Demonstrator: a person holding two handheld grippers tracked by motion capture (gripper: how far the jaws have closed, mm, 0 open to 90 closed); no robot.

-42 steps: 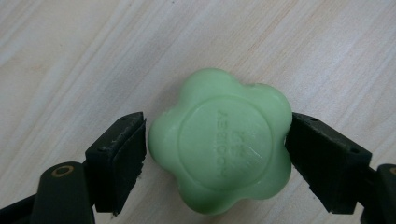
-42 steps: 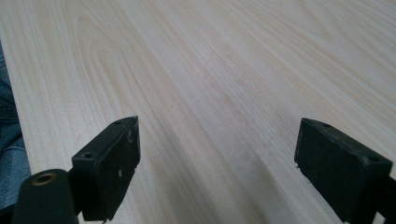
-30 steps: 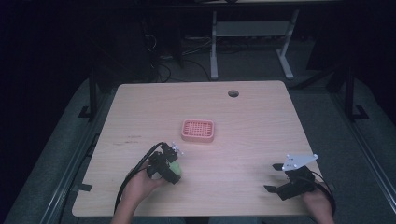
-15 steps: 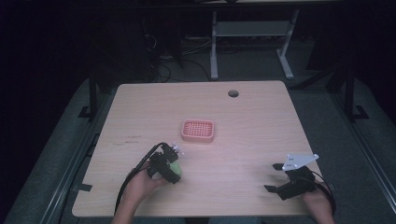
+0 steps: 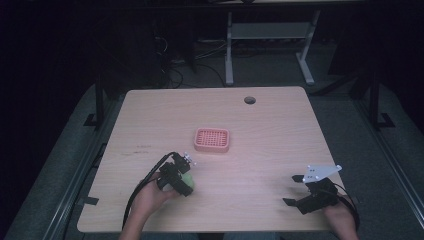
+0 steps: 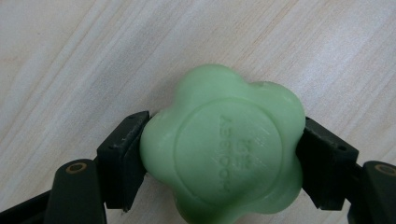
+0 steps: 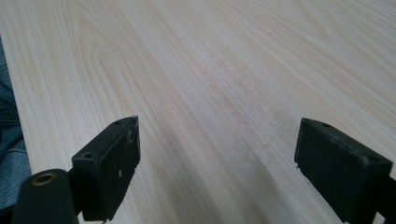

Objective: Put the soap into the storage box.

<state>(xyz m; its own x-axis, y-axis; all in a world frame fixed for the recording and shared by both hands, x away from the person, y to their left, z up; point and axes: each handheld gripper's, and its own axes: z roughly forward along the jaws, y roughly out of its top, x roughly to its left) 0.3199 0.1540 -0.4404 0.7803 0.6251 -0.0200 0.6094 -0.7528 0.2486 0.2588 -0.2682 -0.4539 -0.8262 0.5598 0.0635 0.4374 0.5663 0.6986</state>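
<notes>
Soap: green flower-shaped soap bar (image 6: 222,147) is sitting clamped between both pads of the left gripper (image 5: 181,175), near-left part of the table (image 5: 280,135). From where I'm standing it's hard to tell whether the bar is resting on the wood or hanging just clear; left gripper view is showing wood grain right behind it.

L gripper: jaws are pressing on opposite lobes of the bar, embossed face turned toward the gripper's cam. No gap at either pad.

R gripper: right gripper (image 5: 310,192) is resting near the front-right edge, jaws standing wide apart w/ nothing between them, bare wood ahead in the right gripper view.

Key relation: pink soap dish (image 5: 212,140) is lying fwd and slightly right of the held bar, near it but not touching. Left hand is clearly the nearer one; right hand is sitting well apart from both dish and soap.

Axis: dish's long side is running left-right across the table; bar is roughly round, so no long axis to align, imo.

Container: dish is a shallow slotted tray and is holding nothing at present.

Next move, as judged: probably a short carry fwd-right, bar needing to be lowered flat within the dish rim before the jaws are let go.
</notes>
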